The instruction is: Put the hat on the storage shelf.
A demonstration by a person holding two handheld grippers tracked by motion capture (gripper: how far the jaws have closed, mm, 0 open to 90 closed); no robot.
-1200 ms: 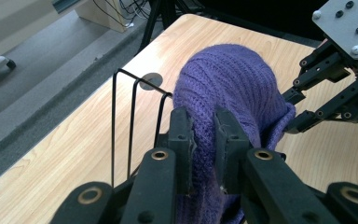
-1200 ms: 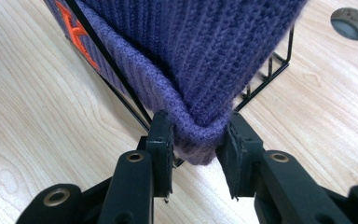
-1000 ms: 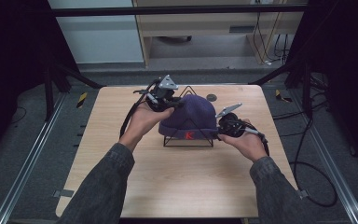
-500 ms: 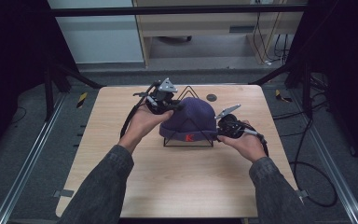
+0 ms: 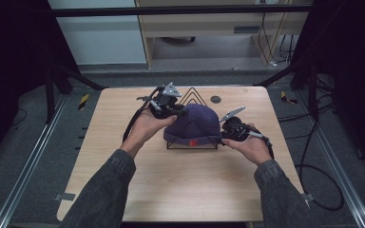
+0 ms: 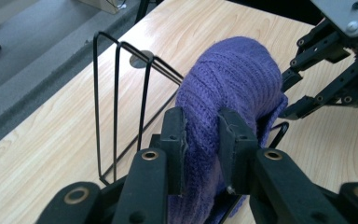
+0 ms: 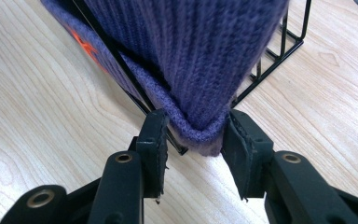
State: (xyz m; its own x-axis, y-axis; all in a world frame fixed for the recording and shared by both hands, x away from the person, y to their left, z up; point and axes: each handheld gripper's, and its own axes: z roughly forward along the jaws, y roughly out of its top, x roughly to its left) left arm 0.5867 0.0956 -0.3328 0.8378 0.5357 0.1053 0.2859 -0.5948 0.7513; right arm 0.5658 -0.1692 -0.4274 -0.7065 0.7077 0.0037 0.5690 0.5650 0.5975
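1. Change, seen from my spot at the table: almost none over the last second. The left gripper (image 5: 178, 111) and right gripper (image 5: 223, 133) stay where they were, and the purple ribbed-knit beanie (image 5: 192, 126) remains draped over the black wire triangular rack (image 5: 190, 95). My reading: the grasp is set on both sides and the lift or pull has not begun.
2. Left gripper (image 6: 203, 135), at ten o'clock of the beanie. Black hinged metal links with flat pads. The jaws are narrow, pinching a fold of knit on the crown (image 6: 233, 79).
3. Rack (image 6: 116, 107), at table centre. Thin rigid black wire, bent into upright triangles joined by straight rails. Its far end stands bare at twelve o'clock, and the near end is under the beanie.
4. Beanie (image 7: 205, 56). Soft, stretchy wool-like yarn with vertical ribs, a domed crown and a thick folded hem. A small orange mark (image 5: 193, 142) sits on the hem at six o'clock. The knit sags between the wires, so it may snag on them.
5. Small dark round disc (image 5: 215, 99), flat on the table at one o'clock of the beanie and apart from it.
6. Right gripper (image 7: 196, 135), at four o'clock. It is the same black build, and its jaws are closed on the hem corner, just beside a rack wire (image 7: 270, 60).
7. Pale wood-grain table (image 5: 123, 190), smooth and matt, with rounded corners.
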